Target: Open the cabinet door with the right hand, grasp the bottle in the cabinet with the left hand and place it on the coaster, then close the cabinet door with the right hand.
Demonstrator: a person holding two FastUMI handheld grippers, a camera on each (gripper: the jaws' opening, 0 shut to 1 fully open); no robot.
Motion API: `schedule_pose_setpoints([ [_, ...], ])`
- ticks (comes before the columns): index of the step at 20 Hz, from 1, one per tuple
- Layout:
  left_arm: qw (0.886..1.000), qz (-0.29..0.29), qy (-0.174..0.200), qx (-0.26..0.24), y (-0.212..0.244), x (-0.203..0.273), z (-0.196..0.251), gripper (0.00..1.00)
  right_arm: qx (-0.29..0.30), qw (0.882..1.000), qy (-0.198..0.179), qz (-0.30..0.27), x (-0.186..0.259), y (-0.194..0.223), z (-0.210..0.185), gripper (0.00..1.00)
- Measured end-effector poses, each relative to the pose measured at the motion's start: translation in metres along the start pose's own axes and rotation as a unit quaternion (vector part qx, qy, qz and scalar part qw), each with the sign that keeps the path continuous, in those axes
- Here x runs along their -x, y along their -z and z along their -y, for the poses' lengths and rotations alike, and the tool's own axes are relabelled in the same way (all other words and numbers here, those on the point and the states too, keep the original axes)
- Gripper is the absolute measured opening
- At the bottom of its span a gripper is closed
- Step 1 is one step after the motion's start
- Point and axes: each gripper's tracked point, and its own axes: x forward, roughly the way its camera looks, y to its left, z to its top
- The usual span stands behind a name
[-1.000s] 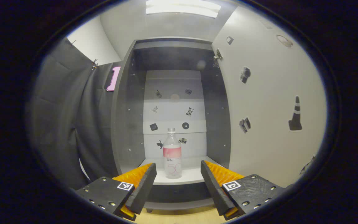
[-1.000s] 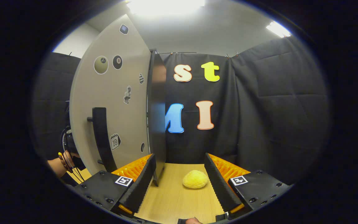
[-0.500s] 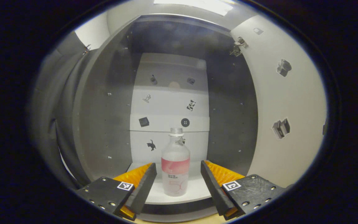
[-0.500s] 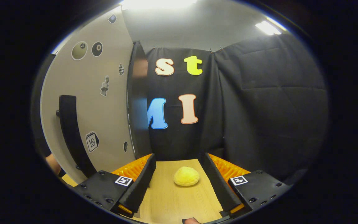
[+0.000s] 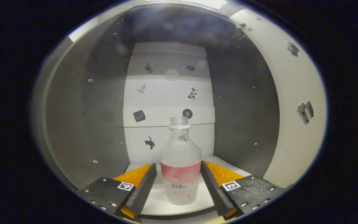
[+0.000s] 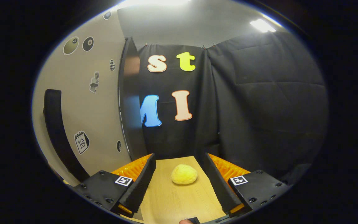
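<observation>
In the left gripper view a clear bottle [image 5: 180, 161] with a pink label and no cap stands upright on the white bottom shelf [image 5: 157, 199] inside the dark cabinet. My left gripper [image 5: 178, 169] is open, one finger on each side of the bottle's lower body, close to it but not pressing. The cabinet door [image 5: 294, 105] stands open to the right. In the right gripper view my right gripper [image 6: 179, 161] is open and holds nothing, over the wooden table [image 6: 172, 199]. The door's outer face [image 6: 82, 105] with its black handle [image 6: 57, 133] is to its left.
A yellow bun-shaped object [image 6: 184, 174] lies on the table ahead of the right gripper's fingers. Black cloth closes off the back and right of the booth. The cabinet's dark side walls [image 5: 89, 118] flank the bottle closely; stickers dot the white back panel [image 5: 166, 93].
My left gripper has moved forward into the cabinet, so the bottle now stands between its fingers. The right gripper has drifted right, away from the door handle.
</observation>
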Motion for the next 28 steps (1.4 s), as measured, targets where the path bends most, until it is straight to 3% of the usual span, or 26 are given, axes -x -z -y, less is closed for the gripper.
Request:
schedule_pose_setpoints([
  [2, 1.0, 0.0, 0.014, 0.0, -0.002, -0.001, 0.007, 0.75, 0.004, 1.0, 0.002, 0.002, -0.001, -0.002, 0.001, 0.98],
  [10, 0.999, 0.032, -0.018, 0.009, -0.018, 0.04, -0.008, 0.72, 0.003, 1.0, -0.007, 0.003, -0.007, -0.001, 0.008, 0.98],
  [28, 0.986, 0.043, -0.158, 0.021, 0.043, 0.222, -0.056, 0.74, 0.034, 0.995, -0.092, 0.011, -0.011, 0.006, 0.001, 0.98],
])
